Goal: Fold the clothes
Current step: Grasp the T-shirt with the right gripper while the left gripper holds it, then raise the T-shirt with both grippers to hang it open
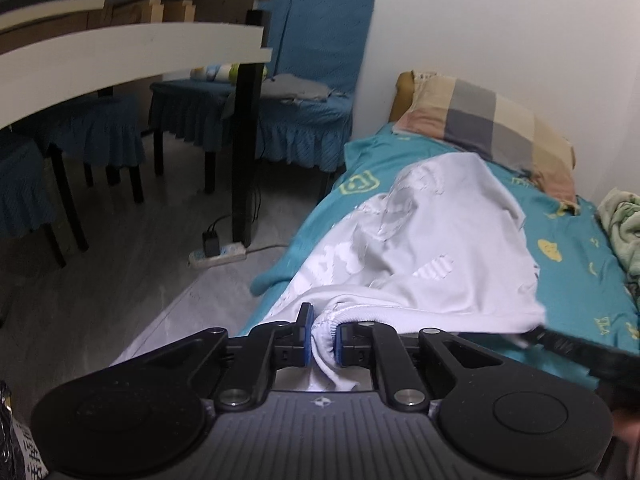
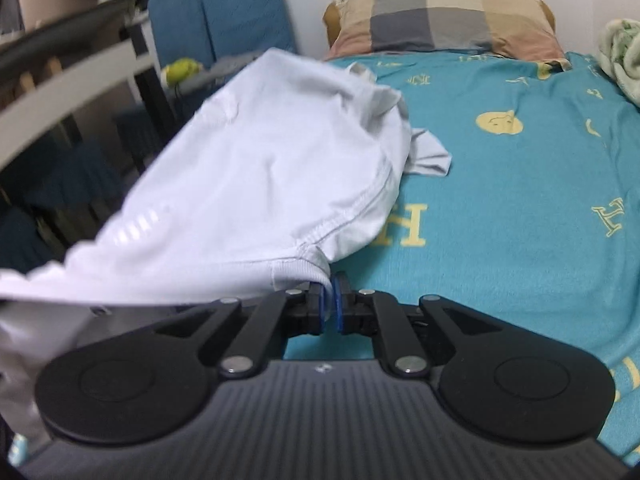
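A white garment [image 1: 432, 240] with a faint raised print lies partly lifted over the left side of the teal bed sheet [image 1: 568, 236]. My left gripper [image 1: 323, 332] is shut on its thick elastic hem, which bulges between the blue pads. In the right wrist view the same white garment [image 2: 256, 184] stretches up and to the left, its far end resting on the teal sheet [image 2: 500, 184]. My right gripper [image 2: 329, 304] is shut on a ribbed corner of the hem. The right gripper's black finger [image 1: 576, 348] shows at the lower right of the left wrist view.
A checked pillow [image 2: 444, 16] lies at the head of the bed against the white wall. A pale green blanket [image 2: 624, 56] is bunched at the right. Left of the bed stand blue-covered chairs [image 1: 316, 92], a table with black legs [image 1: 246, 140], and a power strip [image 1: 218, 256] on the floor.
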